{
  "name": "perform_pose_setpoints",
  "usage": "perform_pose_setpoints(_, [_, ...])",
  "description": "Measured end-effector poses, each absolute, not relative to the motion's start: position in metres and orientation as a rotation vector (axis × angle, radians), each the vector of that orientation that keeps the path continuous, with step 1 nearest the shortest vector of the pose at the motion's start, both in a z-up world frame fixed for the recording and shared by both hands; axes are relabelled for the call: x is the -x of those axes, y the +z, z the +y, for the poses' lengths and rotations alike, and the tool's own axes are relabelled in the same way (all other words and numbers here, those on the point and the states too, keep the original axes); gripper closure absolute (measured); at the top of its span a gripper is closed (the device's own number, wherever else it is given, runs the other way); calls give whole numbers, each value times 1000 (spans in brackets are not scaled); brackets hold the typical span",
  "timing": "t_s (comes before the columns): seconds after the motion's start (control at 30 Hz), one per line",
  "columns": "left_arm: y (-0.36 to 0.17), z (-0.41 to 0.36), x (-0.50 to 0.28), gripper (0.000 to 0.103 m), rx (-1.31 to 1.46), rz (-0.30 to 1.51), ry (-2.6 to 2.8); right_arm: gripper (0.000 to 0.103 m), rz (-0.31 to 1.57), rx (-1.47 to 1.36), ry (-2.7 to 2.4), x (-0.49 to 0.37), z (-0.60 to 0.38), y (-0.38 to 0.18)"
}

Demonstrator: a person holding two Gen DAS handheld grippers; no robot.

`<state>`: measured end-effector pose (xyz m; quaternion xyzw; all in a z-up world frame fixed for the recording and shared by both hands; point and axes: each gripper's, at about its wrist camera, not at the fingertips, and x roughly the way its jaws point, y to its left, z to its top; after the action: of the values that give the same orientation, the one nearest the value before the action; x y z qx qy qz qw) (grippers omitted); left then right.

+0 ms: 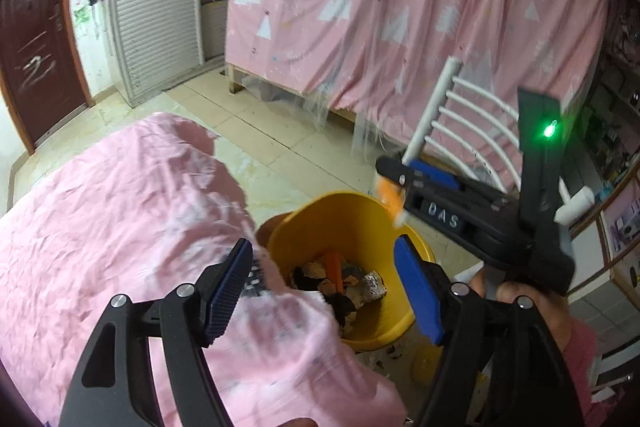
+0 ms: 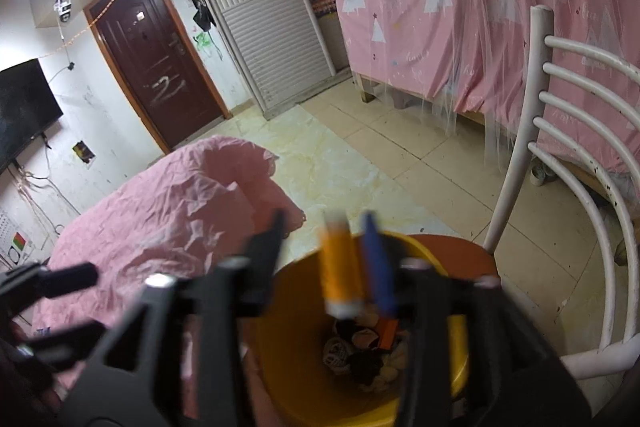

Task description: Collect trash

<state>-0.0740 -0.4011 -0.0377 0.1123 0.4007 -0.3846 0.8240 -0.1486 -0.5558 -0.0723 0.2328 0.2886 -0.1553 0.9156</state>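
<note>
A yellow bucket [image 1: 340, 201] [image 2: 288, 331] stands on the floor with several crumpled scraps of trash [image 1: 348, 281] [image 2: 360, 347] in its bottom. My left gripper [image 1: 323, 291] is open above the bucket's near rim, with nothing between its blue pads [image 1: 228, 291]. My right gripper [image 2: 324, 251] [image 1: 400, 183] hangs over the bucket with its jaws apart. A blurred orange wrapper [image 2: 340, 267] [image 1: 390, 199] sits between them close to the blue right pad [image 2: 378, 263]; a gap shows on its other side.
A pink crumpled cloth [image 1: 120, 227] [image 2: 160, 219] covers the surface left of the bucket. A white metal chair [image 1: 460, 115] [image 2: 560, 147] with a reddish seat [image 2: 464, 251] stands to the right. A pink curtain [image 1: 400, 7], a dark door [image 2: 156, 67] and tiled floor [image 2: 360, 155] lie beyond.
</note>
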Motion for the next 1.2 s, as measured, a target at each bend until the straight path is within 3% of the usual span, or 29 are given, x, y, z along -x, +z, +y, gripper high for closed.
perform_pose_setpoints(0.23, [-13,-342,70,28,-173,758,-724,47,603,-470,-320,141,-537,-69])
perform_pose_setpoints(0.3, [-5,-324,69,26,-158,730,-694,35,591,-460,-308,138,-527,-63])
perform_pose_setpoints(0.43, [7,-296,68,21,-139,679,-639,30,567,-417,-271,125,-499,-48])
perform_pose_setpoints(0.5, [12,-280,67,20,-131,657,-610,23,560,-401,-248,117,-483,-42])
perform_pose_setpoints(0.8, [26,-203,58,18,-78,585,-442,14,547,-327,-125,82,-411,-19])
perform_pose_setpoints(1.2, [32,-121,52,18,-26,554,-263,14,557,-228,9,45,-325,-2])
